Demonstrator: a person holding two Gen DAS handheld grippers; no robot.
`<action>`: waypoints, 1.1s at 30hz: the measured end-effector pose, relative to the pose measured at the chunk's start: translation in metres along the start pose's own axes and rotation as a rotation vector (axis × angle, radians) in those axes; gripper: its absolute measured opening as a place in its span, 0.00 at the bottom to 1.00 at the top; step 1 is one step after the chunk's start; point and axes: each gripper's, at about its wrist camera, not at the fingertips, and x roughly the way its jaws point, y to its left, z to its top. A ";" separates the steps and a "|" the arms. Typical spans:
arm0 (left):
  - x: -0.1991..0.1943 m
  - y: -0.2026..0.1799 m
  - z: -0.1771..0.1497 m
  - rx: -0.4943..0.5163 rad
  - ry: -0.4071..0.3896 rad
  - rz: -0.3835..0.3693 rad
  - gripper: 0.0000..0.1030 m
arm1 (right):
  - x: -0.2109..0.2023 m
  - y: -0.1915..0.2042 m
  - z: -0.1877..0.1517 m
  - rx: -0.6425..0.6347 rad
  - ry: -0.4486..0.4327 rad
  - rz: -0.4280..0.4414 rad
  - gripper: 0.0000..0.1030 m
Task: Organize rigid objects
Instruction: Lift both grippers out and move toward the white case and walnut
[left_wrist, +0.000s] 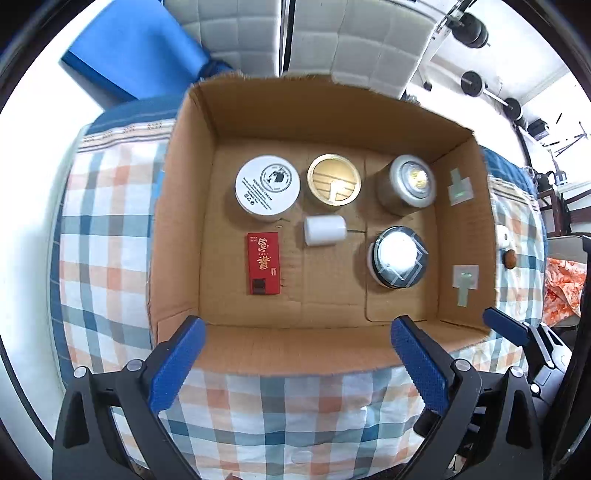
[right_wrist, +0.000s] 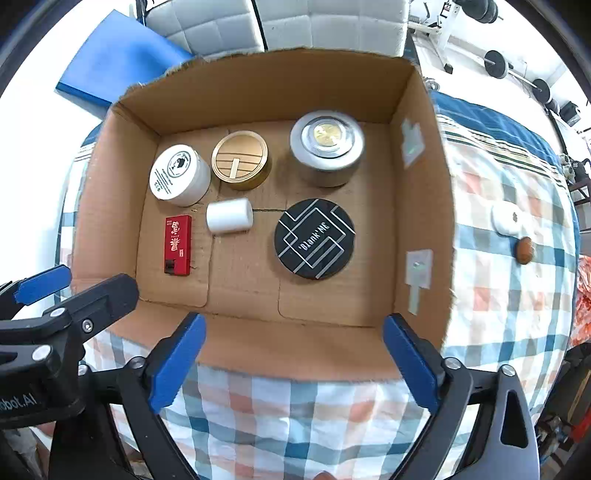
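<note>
Both my grippers are spread wide right now, nothing between the fingers of either one. My left gripper (left_wrist: 297, 354) hangs over the near wall of the cardboard box (left_wrist: 295, 347), and my right gripper (right_wrist: 295, 354) hangs over that same wall further right, both pointing down at the checked bedspread (left_wrist: 295, 413).

Moving outward, into the box. Along the far wall stand three tins in a row: the white tin (left_wrist: 267, 189) at the left, the gold tin (left_wrist: 334, 179) in the middle, the silver tin (left_wrist: 406, 184) towards the right wall. In front of them, the red packet (left_wrist: 263, 263) lies flat by the left wall, the white cylinder (left_wrist: 324, 229) lies on its side in the middle, and the black tin (right_wrist: 314, 239) sits towards the right. So the box looks well filled.

What could go wrong? That white cylinder is on its side, so if I bump the box wall it could roll into the gold tin or the packet. The bed is soft, and a push on the near wall could tip the whole box and slide everything.

Still out on the bedspread, beyond the right wall, are a small white thing (right_wrist: 506, 218) and a brown round thing (right_wrist: 524, 250). Reaching across for them, my fingers could catch the box rim.
</note>
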 end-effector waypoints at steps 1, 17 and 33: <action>-0.006 -0.001 -0.004 0.001 -0.014 0.006 1.00 | -0.004 -0.002 -0.002 -0.002 -0.014 -0.011 0.98; -0.099 -0.023 -0.046 0.027 -0.179 0.010 1.00 | -0.113 -0.005 -0.048 -0.046 -0.171 0.020 0.99; -0.131 -0.085 -0.043 0.099 -0.239 -0.005 1.00 | -0.147 -0.057 -0.053 -0.003 -0.217 0.108 0.99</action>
